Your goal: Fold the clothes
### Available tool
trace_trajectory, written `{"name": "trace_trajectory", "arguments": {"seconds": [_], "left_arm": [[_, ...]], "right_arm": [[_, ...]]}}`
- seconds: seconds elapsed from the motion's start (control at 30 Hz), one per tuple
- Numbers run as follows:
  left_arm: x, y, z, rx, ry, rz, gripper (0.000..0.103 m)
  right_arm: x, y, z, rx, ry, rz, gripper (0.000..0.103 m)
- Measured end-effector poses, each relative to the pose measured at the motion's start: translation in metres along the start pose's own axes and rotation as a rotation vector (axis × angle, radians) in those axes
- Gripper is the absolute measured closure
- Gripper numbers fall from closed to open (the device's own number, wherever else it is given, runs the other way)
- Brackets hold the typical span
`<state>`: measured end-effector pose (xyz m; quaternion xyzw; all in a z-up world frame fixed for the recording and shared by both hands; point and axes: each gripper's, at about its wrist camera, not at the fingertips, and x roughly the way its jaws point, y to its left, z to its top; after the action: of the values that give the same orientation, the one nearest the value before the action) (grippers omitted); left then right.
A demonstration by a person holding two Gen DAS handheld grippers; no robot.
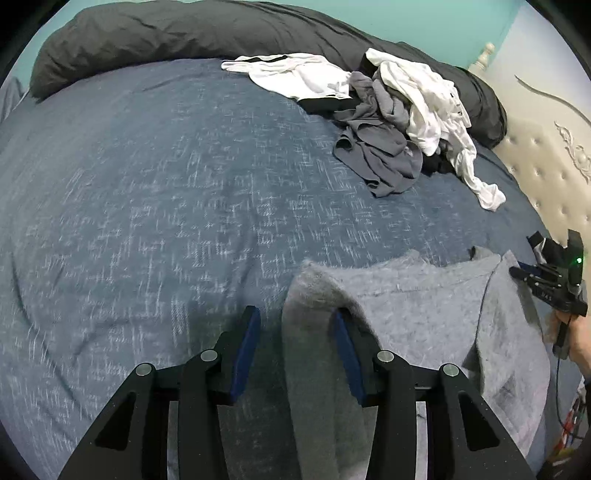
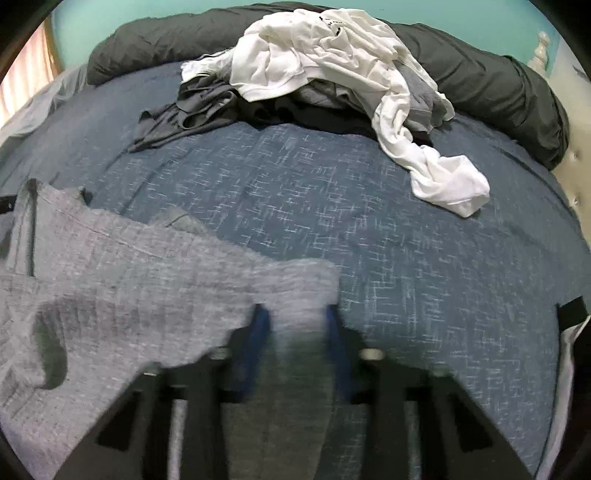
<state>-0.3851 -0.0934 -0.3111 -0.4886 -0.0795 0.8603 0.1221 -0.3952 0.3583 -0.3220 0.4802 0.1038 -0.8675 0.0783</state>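
Observation:
A light grey garment [image 1: 413, 295] lies on the blue bedspread [image 1: 166, 184] at the near edge; it also fills the left of the right wrist view [image 2: 129, 266]. My left gripper [image 1: 295, 325] is open, jaws wide, with a fold of the grey garment lying loose between them against the right finger [image 1: 347, 347]. My right gripper [image 2: 297, 325] is open, with a blurred end of the same garment between its jaws. The right gripper also shows in the left wrist view [image 1: 550, 273] at the garment's far right edge.
A pile of white, grey and black clothes [image 1: 388, 118] lies at the back right of the bed, also in the right wrist view [image 2: 332, 74]. A dark grey duvet roll [image 1: 166, 33] runs along the back. A tufted cream headboard [image 1: 554, 158] stands at right.

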Motion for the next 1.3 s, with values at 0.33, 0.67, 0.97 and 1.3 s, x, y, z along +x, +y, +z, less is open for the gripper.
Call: {"name": "trace_trajectory", "arguments": {"seconds": [0.33, 0.67, 0.97, 1.3], "left_arm": [[-0.018, -0.001, 0.005, -0.027, -0.048, 0.053, 0.1], [-0.011, 0.031, -0.003, -0.177, -0.015, 0.03, 0.098], [-0.028, 0.013, -0.008, -0.137, -0.056, 0.065, 0.077], [-0.064, -0.027, -0.054, -0.137, -0.132, -0.025, 0.057]], "right_arm": [[-0.033, -0.031, -0.004, 0.12, -0.145, -0.01, 0.1], [-0.019, -0.069, -0.022, 0.313, -0.079, 0.029, 0.1], [-0.037, -0.043, -0.007, 0.207, -0.15, 0.104, 0.072], [-0.028, 0.088, 0.009, -0.088, -0.03, 0.302, 0.057]]}}
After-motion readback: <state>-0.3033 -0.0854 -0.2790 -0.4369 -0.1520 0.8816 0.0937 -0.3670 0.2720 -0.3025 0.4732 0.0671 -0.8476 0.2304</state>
